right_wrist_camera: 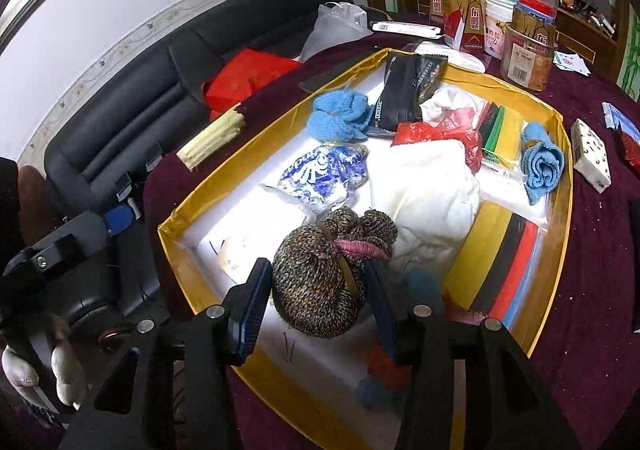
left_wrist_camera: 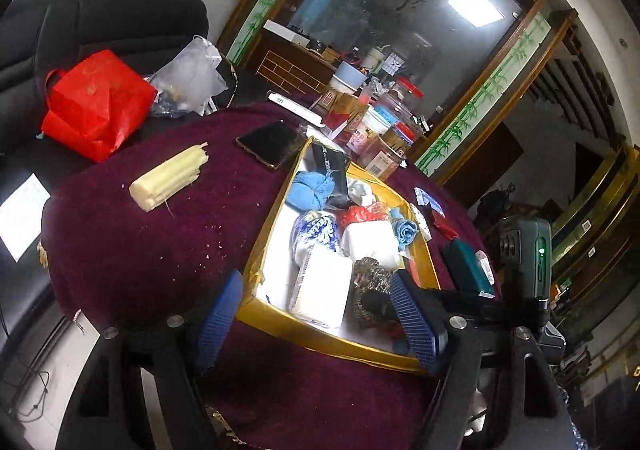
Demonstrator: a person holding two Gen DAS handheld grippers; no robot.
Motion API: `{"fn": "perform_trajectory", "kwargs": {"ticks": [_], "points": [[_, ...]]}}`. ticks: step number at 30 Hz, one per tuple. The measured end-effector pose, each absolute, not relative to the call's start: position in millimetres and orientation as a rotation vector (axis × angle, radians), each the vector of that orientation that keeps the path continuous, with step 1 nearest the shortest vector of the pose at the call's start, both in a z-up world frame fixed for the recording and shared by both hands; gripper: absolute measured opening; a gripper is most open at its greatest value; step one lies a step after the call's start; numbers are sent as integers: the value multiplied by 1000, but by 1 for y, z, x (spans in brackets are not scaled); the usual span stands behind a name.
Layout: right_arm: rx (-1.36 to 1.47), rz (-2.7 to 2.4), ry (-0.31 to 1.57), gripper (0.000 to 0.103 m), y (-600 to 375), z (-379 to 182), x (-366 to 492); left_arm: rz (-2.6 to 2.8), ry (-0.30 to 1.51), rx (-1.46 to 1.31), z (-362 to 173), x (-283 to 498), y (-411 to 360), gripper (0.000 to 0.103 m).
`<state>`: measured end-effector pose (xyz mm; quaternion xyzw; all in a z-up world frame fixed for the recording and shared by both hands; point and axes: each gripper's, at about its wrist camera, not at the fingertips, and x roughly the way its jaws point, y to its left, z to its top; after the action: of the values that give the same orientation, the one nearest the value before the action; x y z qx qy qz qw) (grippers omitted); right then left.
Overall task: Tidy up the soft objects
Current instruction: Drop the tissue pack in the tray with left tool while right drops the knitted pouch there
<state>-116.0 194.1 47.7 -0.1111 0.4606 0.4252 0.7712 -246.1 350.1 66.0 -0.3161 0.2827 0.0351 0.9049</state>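
A gold-rimmed box (right_wrist_camera: 176,242) with a white floor sits on the maroon tablecloth. It holds a blue knitted piece (right_wrist_camera: 340,117), a blue-and-white patterned bag (right_wrist_camera: 320,173), a white cloth (right_wrist_camera: 424,189), a rolled blue towel (right_wrist_camera: 542,165) and a red plastic bag (right_wrist_camera: 440,133). My right gripper (right_wrist_camera: 316,302) hangs low over the box's near corner, its pads against both sides of a brown speckled knitted hat (right_wrist_camera: 320,278). My left gripper (left_wrist_camera: 316,324) stands open above the box's near rim (left_wrist_camera: 320,338). Nothing is between its fingers. The hat (left_wrist_camera: 372,278) lies just inside its right finger.
A pale stalk bundle (left_wrist_camera: 172,177), a phone (left_wrist_camera: 268,143) and a teal case (left_wrist_camera: 466,266) lie on the cloth outside the box. Jars and cartons (right_wrist_camera: 528,45) crowd the far edge. A red bag (left_wrist_camera: 96,101) rests on the black sofa (right_wrist_camera: 160,89). A white-gloved hand (right_wrist_camera: 60,374) shows at left.
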Motion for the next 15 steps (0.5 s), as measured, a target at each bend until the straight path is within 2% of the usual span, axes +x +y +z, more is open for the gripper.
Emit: {"fn": "perform_trajectory", "kwargs": {"ticks": [2,4,7,8,10,15], "points": [[-225,914,964,51,185,57,-118,67,589,-664,63,-247,350,81],[-206,905,930,60,173,68,-117,61,596,-671,61,-246,347,82],[-164,874,862,66,140,87,-117,43,604,-658,63,-243,337,82],[-151,858,841,68,127,92,-117,36,603,-649,65,-243,333,83],[-135,787,792,74,94,101,-114,16,600,-639,70,-241,325,98],[-120,546,725,76,-3,111,-105,-100,530,-566,85,-236,290,100]]}}
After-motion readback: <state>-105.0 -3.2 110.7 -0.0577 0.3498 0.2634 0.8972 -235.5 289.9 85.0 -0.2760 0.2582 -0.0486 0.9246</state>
